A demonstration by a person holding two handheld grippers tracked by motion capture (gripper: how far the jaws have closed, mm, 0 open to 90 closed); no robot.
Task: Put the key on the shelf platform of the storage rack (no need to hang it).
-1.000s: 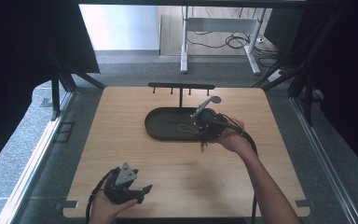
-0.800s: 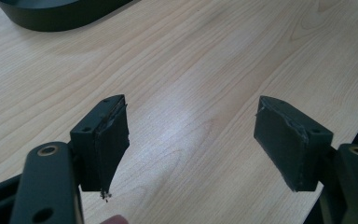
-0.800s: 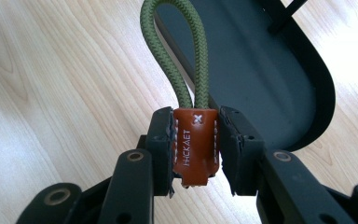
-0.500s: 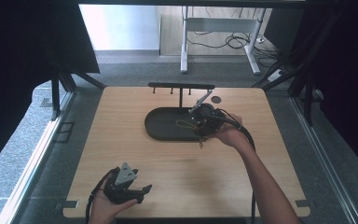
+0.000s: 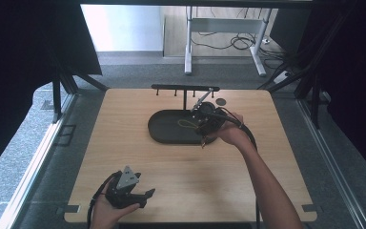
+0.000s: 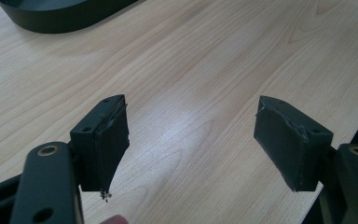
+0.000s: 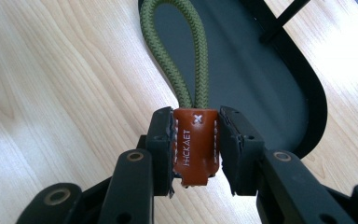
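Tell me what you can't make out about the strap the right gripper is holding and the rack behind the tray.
- Olive cord loop: its top is cut off by the right gripper view's upper edge.
- Brown leather tab: hidden behind the right gripper in the high view.
- Black rack: its pegs are too small to count, high view.

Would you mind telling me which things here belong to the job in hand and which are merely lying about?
In the job:
right gripper
keychain's brown leather tab
green cord loop
black tray
hook rack

Lying about:
left gripper, open
dark disc

The olive cord loop (image 7: 186, 56) runs past the right gripper view's top edge, its far end unseen.
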